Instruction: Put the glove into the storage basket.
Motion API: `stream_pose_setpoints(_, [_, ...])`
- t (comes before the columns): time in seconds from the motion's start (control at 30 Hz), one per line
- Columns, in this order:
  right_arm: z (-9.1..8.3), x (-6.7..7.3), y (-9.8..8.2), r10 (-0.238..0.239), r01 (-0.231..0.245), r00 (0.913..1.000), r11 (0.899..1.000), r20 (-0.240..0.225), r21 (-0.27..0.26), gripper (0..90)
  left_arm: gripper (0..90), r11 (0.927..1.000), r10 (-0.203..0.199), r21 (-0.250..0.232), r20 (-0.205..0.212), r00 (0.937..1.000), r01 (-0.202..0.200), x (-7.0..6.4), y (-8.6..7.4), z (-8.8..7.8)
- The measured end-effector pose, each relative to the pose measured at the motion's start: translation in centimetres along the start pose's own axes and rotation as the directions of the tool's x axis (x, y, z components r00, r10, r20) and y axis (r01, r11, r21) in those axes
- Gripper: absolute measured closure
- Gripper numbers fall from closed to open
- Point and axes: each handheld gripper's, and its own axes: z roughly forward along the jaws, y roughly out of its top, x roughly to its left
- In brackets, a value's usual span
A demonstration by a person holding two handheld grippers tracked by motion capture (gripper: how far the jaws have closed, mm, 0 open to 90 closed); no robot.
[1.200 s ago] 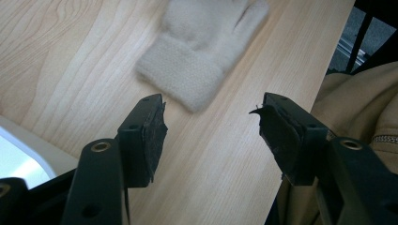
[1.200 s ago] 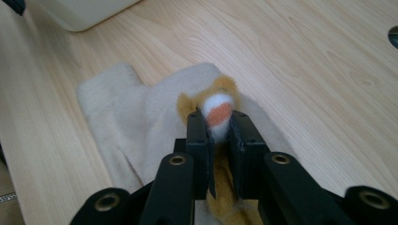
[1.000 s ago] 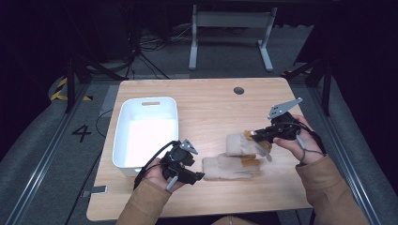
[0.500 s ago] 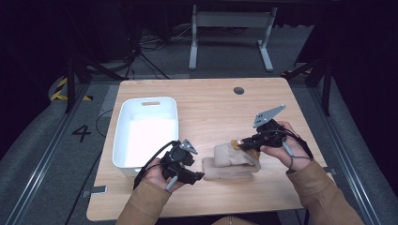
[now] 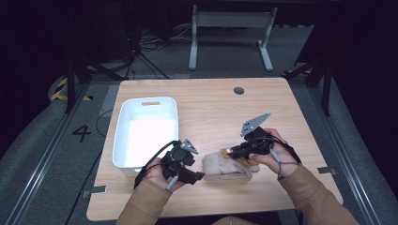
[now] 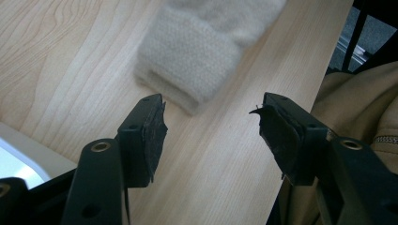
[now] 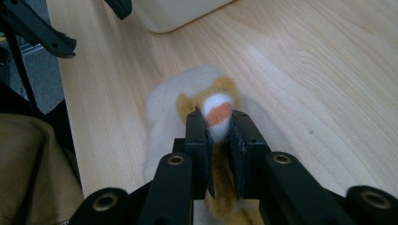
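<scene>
A cream fluffy sock (image 5: 224, 167) with a yellow, white and orange end lies on the wooden table (image 5: 211, 108) near its front edge. My right gripper (image 5: 230, 152) is shut on that coloured end (image 7: 218, 112) and holds it over the cream part (image 7: 162, 110). My left gripper (image 5: 199, 176) rests just left of the sock, jaws open and empty. In the left gripper view the sock's ribbed cuff (image 6: 195, 56) lies just beyond the open left gripper (image 6: 209, 126). The right gripper (image 7: 218, 129) pinches the fabric tightly.
A white plastic tub (image 5: 121, 136) stands at the table's left, close behind my left hand; its rim (image 6: 28, 145) and wall (image 7: 173, 11) show in the gripper views. A round cable hole (image 5: 239, 90) sits at the back. Tan sleeves cover both forearms.
My right gripper has carried the sock's coloured end left and toward the front edge, folding it over the cream part. The left gripper has hardly moved.
</scene>
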Motion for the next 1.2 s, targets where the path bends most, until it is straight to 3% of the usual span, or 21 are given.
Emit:
stream_pose_setpoints(0.23, [1.4, -0.5, -0.6, 0.021, -0.022, 0.9997, 0.998, 0.009, 0.058, 78.5, 41.2, 1.0000, 0.003, 0.001, 0.001, 1.0000, -0.003, 0.0, 0.1, 0.1])
stream_pose_setpoints(0.7, [3.3, -0.6, -1.3, 0.006, -0.014, 0.9985, 0.989, 0.054, 0.149, 76.6, 41.0, 0.9999, 0.011, 0.008, 0.011, 0.9999, -0.011, 0.0, 0.4, 0.5])
stream_pose_setpoints(0.87, [3.7, -0.4, -1.4, -0.006, -0.003, 0.9984, 0.986, 0.056, 0.164, 74.5, 40.8, 0.9997, 0.015, 0.018, 0.012, 0.9998, -0.015, 0.0, 0.5, 0.8])
stream_pose_setpoints(1.03, [3.7, -0.2, -1.6, -0.019, 0.010, 0.9985, 0.987, 0.051, 0.162, 64.3, 40.1, 0.9996, 0.018, 0.023, 0.017, 0.9997, -0.018, -0.1, 0.7, 1.1])
stream_pose_setpoints(1.2, [2.9, 0.0, -1.6, -0.022, 0.017, 0.9988, 0.994, 0.044, 0.112, 54.2, 35.9, 0.9995, 0.027, 0.015, 0.035, 0.9990, -0.028, -0.1, 1.0, 1.2])
